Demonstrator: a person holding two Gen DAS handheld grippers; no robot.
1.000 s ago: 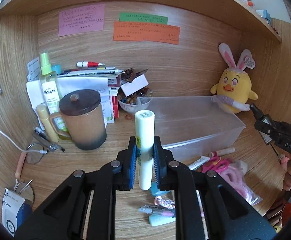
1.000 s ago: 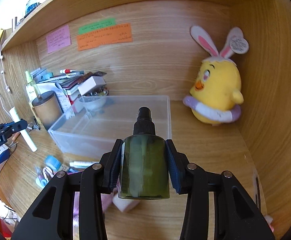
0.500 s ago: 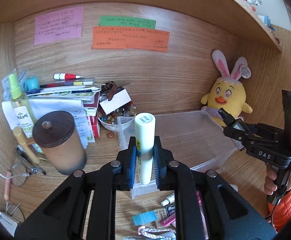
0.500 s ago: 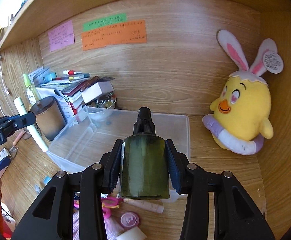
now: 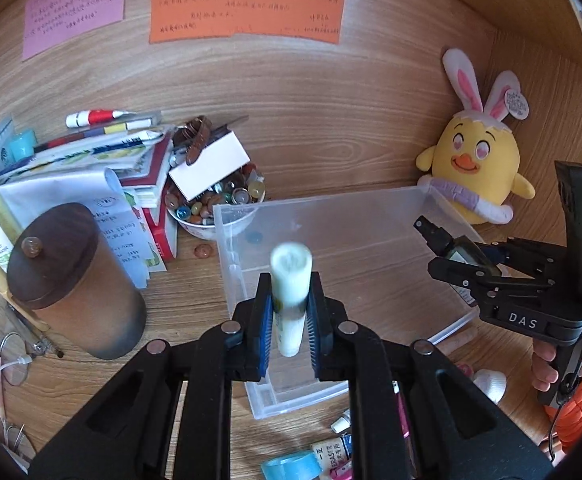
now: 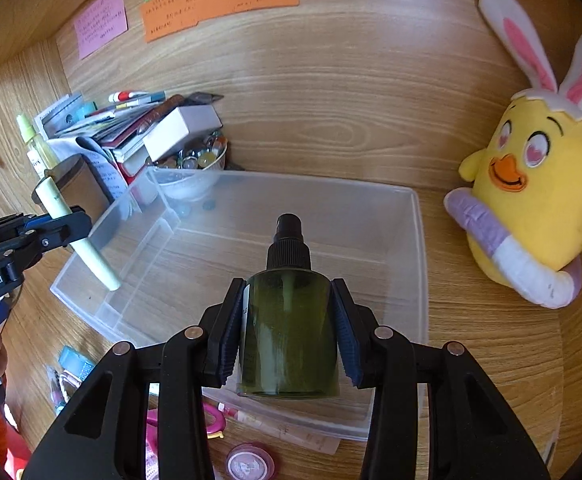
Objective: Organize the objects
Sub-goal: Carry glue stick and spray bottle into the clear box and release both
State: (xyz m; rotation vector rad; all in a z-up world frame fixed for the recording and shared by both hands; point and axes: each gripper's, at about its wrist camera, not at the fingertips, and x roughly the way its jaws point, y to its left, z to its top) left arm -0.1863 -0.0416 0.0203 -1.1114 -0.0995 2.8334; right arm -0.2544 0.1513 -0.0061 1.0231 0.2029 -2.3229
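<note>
My left gripper [image 5: 289,326] is shut on a pale cream tube [image 5: 290,292], held upright above the left end of a clear plastic bin [image 5: 343,236]. The same tube [image 6: 77,236] shows in the right wrist view, hanging over the bin's left compartment. My right gripper [image 6: 289,340] is shut on a dark green spray bottle [image 6: 289,336] with a black pump top, above the bin's [image 6: 419,240] near right part. In the left wrist view that bottle [image 5: 457,250] sits in the right gripper [image 5: 467,268], over the bin's right edge.
A yellow chick plush [image 6: 539,204] stands right of the bin. A lidded brown mug [image 5: 75,280], a bowl of beads [image 5: 215,208] and stacked papers [image 5: 91,164] crowd the left. Scissors [image 6: 211,420], a blue tape roll [image 5: 291,466] and small items lie in front of the bin.
Both grippers have moved forward and come over the bin, which now fills more of each view. Each keeps its hold on its object.
</note>
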